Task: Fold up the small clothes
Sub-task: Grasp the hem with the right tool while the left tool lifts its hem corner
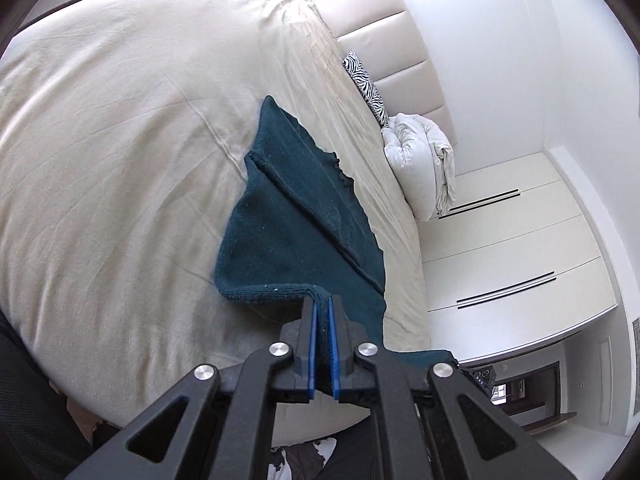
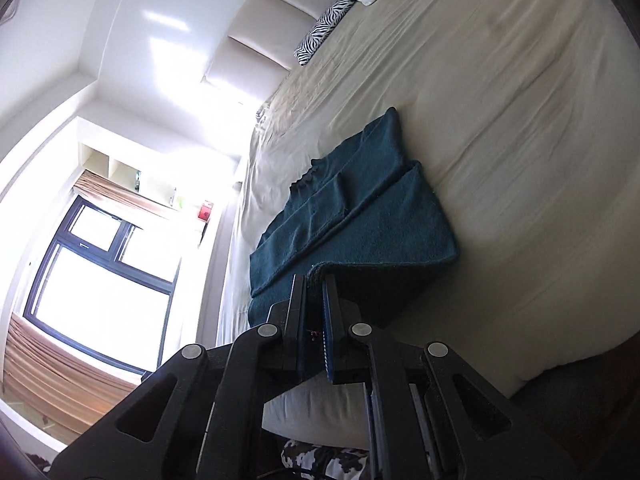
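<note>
A wide bed covered with a cream, lightly creased sheet (image 1: 120,140) is filling both views, and near its middle a small dark teal knitted garment (image 1: 296,216) is lying partly lifted. Its near hem is hanging off the sheet while its far end is still resting flat, so its long axis is running from the near edge of the bed away toward the padded cream headboard (image 1: 404,64), neckline end pointing far.

The left gripper (image 1: 323,308) is clamping one near corner of the hem between its blue pads, and the right gripper (image 2: 314,284) is pinching the other near corner in the same way.

The knit is looking soft and stretchy, so uneven lifting is likely to be skewing the fold line. The folded-in sleeve panels are at risk of sliding open if the hem is being carried over too quickly, and a thin pinch could be slipping off the edge.
</note>
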Demonstrator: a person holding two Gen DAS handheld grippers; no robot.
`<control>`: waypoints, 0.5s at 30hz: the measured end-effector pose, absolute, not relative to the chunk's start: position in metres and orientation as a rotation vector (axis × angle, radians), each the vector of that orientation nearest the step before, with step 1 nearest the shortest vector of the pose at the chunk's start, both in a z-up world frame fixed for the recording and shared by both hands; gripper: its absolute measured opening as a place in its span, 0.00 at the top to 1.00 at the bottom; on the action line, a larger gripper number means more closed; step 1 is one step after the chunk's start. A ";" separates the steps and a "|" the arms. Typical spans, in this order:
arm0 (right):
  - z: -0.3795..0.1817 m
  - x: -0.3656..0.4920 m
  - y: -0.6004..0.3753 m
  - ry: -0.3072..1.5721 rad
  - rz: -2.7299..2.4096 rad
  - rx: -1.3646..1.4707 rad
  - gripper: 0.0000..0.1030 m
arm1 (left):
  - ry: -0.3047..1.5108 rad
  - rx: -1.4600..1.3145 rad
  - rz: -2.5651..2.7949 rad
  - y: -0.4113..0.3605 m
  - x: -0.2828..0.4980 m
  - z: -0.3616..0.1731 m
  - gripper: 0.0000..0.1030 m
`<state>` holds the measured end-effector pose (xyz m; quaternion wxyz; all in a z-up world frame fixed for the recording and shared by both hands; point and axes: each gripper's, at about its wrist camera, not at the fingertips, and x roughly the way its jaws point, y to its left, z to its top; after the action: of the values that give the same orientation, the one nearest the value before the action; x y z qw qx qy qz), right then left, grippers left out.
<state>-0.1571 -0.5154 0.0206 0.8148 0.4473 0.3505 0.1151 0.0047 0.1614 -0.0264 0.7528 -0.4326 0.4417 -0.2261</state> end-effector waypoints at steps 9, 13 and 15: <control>0.022 -0.107 -0.532 0.677 0.214 1.002 0.94 | 0.944 -1.017 -0.485 0.161 0.059 -0.025 0.94; 0.024 -0.079 -0.540 0.656 0.195 0.999 0.94 | 0.934 -1.005 -0.476 0.158 0.089 -0.022 0.94; 0.025 -0.064 -0.544 0.646 0.183 0.997 0.94 | 0.933 -1.003 -0.469 0.156 0.105 -0.021 0.94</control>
<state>-0.0641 -0.5442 0.0248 0.8247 0.4691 0.3039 0.0862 0.1047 0.1556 -0.0213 0.7493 -0.4588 0.4266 -0.2144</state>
